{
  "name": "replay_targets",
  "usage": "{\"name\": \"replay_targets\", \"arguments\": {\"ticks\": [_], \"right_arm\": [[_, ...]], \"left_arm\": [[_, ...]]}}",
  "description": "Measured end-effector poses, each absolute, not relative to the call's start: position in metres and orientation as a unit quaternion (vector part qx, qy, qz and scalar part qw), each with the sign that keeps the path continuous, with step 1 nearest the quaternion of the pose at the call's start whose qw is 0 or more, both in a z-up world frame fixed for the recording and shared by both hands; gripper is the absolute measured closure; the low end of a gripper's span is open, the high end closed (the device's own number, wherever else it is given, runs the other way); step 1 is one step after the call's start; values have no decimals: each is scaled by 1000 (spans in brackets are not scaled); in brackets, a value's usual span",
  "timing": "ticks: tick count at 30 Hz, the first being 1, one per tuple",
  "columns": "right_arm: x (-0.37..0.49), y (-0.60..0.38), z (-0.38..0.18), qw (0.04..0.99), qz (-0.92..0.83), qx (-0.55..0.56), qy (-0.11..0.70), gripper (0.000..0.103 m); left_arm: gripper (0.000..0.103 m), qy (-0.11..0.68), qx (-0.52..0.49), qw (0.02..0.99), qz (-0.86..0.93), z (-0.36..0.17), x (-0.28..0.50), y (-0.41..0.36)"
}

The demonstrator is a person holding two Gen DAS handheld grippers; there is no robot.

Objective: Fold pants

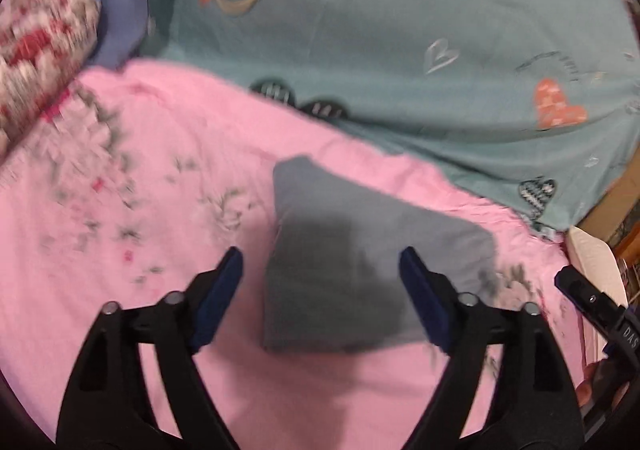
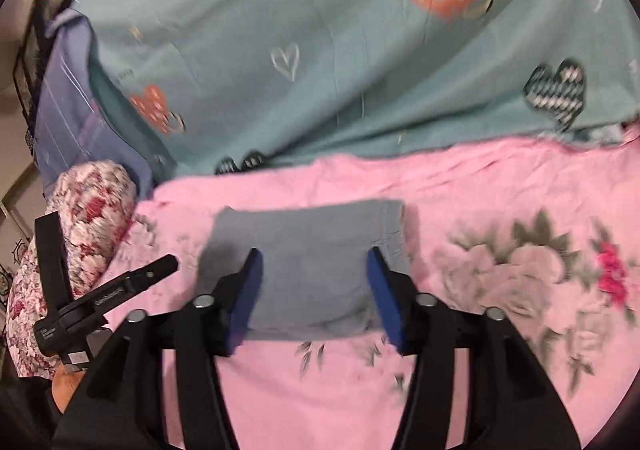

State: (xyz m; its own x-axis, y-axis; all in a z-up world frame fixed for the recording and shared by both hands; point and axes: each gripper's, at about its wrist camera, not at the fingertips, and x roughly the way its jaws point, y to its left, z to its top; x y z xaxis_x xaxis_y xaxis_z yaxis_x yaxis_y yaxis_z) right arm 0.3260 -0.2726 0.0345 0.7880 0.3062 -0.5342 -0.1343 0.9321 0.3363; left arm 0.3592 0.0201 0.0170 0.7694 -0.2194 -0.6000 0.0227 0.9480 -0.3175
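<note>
The grey pants lie folded into a compact bundle on the pink floral blanket. They also show in the right wrist view as a rough rectangle. My left gripper is open and empty, hovering just above the bundle's near part. My right gripper is open and empty, its blue pads either side of the bundle's near half. The other gripper's black frame shows at the right edge of the left wrist view and at the left of the right wrist view.
A teal sheet with heart prints lies beyond the pink blanket. A red-and-white floral pillow sits at the left. A blue-purple cloth lies behind it.
</note>
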Motion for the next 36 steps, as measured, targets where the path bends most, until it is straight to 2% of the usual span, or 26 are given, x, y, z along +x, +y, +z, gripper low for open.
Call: {"name": "replay_targets", "arguments": {"ticks": [1, 2, 4, 8, 15, 23, 29, 36], "right_arm": [[304, -276, 44, 939, 107, 144, 294, 25], [279, -277, 54, 943, 97, 144, 285, 15], [221, -274, 69, 950, 92, 126, 269, 1], [120, -252, 78, 966, 67, 51, 246, 1], [-3, -251, 45, 968, 44, 88, 232, 1], [-52, -240, 28, 968, 4, 67, 242, 1], [-56, -240, 29, 969, -8, 59, 239, 1], [-52, -240, 25, 969, -6, 56, 241, 1]], "left_arm": [[7, 319, -131, 936, -72, 30, 336, 18], [6, 312, -115, 940, -80, 40, 316, 15], [2, 299, -80, 945, -105, 59, 261, 5], [2, 316, -37, 939, -130, 66, 166, -5], [2, 317, -28, 943, -100, 45, 49, 3], [2, 332, -11, 940, -77, 30, 14, 11], [2, 307, 0, 951, -32, 39, 9, 14], [2, 317, 13, 948, -42, 36, 13, 7]]}}
